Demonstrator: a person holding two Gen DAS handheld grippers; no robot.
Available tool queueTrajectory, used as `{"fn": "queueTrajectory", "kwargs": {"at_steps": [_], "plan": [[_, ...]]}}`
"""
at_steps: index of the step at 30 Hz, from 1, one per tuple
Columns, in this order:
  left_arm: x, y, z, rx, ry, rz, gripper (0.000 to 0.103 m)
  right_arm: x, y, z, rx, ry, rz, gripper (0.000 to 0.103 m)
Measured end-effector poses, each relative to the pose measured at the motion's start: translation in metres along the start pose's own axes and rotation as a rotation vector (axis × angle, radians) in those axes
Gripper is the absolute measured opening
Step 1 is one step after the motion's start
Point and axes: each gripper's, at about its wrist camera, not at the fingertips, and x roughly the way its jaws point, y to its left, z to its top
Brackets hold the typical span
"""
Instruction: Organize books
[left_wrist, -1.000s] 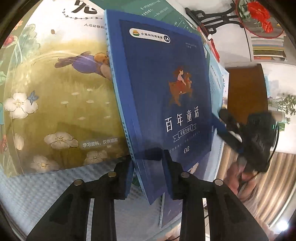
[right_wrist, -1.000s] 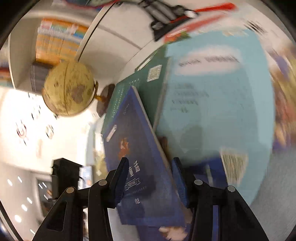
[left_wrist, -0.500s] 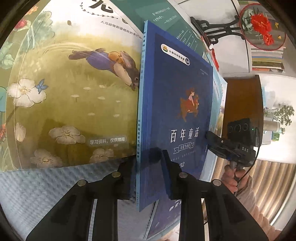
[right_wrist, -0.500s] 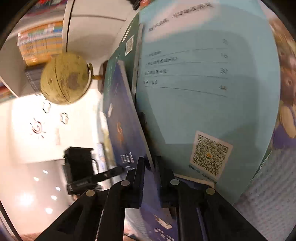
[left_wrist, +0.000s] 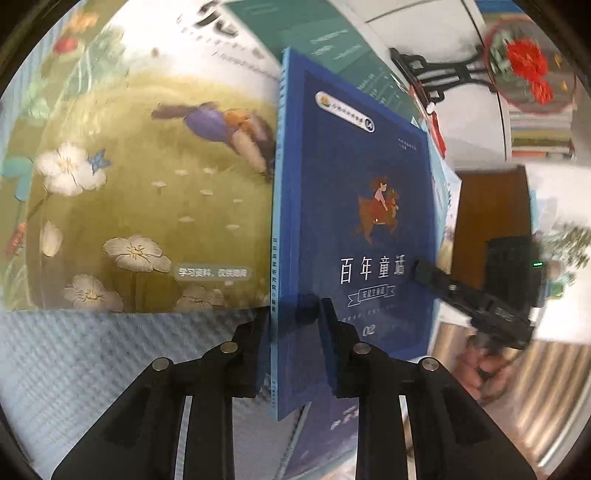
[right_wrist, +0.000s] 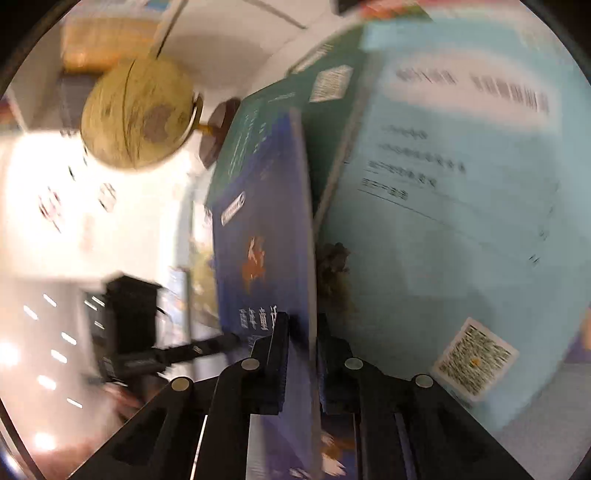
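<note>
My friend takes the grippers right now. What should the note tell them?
Left gripper: jaws closing on the blue book, near its spine, at the bottom.
Right gripper: shut on the same book's other edge.
Book: upright, held from both sides, in front of the green book and beside the meadow picture book.
Done: book lifted on edge.
Left: likely line it up with the others and let go.

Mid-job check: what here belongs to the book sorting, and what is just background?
Job: dark blue book, clamped by left tool and right tool; meadow-cover book; pale blue book; green book.
Background: globe; red flower ornament.
</note>
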Motion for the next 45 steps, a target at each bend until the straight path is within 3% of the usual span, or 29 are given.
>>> {"fn": "queueTrajectory", "kwargs": {"at_steps": [3, 7, 12, 20, 35, 45], "plan": [[-0.004, -0.014, -0.004, 0.047, -0.014, 0.005, 0.019, -0.01, 0.022, -0.005, -0.07, -0.032, -0.075, 0.01], [-0.029, -0.038, -0.009, 0.103, -0.096, -0.043, 0.019, -0.023, 0.035, -0.014, -0.105, -0.086, -0.125, 0.008], [-0.053, -0.053, -0.014, 0.148, -0.114, -0.017, 0.019, -0.05, 0.061, -0.035, -0.148, -0.16, -0.088, 0.009], [-0.085, -0.055, -0.03, 0.181, -0.144, 0.008, 0.019, -0.06, 0.098, -0.063, -0.203, -0.179, -0.054, 0.011], [-0.151, -0.012, -0.042, 0.159, -0.248, -0.008, 0.019, -0.032, 0.165, -0.088, -0.268, -0.187, -0.041, 0.013], [-0.207, 0.042, -0.045, 0.134, -0.297, -0.018, 0.019, 0.01, 0.23, -0.101, -0.299, -0.184, -0.037, 0.014]]}}
